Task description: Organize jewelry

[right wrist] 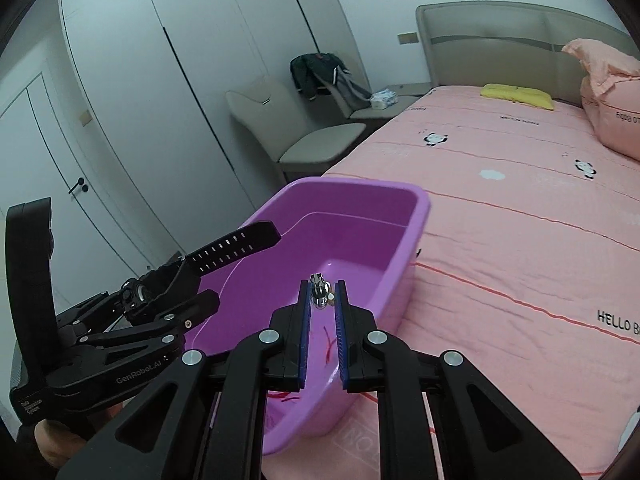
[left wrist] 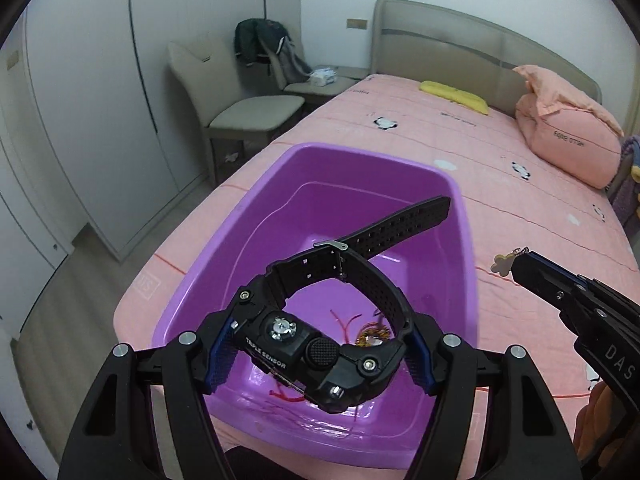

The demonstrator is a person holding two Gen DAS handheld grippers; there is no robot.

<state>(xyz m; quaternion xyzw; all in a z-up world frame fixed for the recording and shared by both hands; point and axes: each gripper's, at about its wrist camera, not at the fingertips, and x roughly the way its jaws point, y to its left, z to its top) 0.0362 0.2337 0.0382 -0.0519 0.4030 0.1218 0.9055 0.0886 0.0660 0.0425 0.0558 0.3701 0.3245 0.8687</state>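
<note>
You held the black watch (left wrist: 320, 340) in wide left jaws and a small charm (right wrist: 320, 294) in narrow right jaws above the purple tub (left wrist: 248, 216); next, lower and release.

White wardrobe (left wrist: 100, 120), beige chair (left wrist: 240, 100), pink bed (left wrist: 500, 168).

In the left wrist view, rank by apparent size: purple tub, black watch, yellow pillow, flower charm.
1. purple tub
2. black watch, though enlarged by nearness
3. yellow pillow, far off, so true size is unsure
4. flower charm
</note>
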